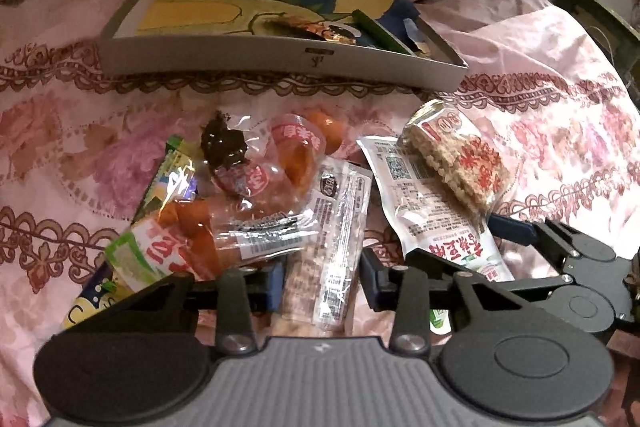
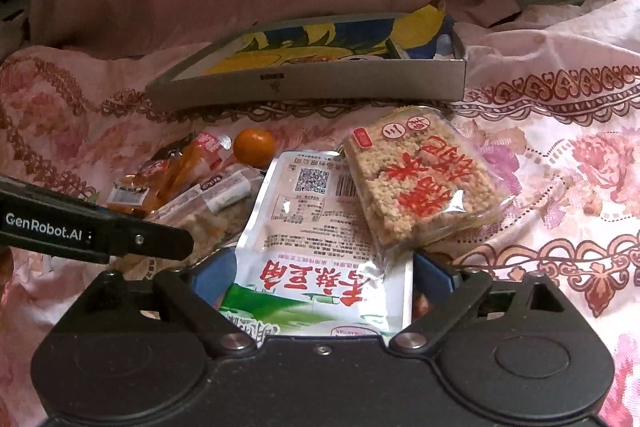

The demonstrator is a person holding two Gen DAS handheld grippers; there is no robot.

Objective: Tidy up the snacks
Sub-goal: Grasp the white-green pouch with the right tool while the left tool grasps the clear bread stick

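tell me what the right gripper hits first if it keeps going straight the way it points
Most likely the white pouch: it already lies between the open fingers of the right gripper. Past it lies the rice cake pack, then the box. Depth is hard to judge here.

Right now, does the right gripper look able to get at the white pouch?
Likely yes: the right gripper is open with the white pouch between its fingers; only the rice cracker pack overlaps its far corner.
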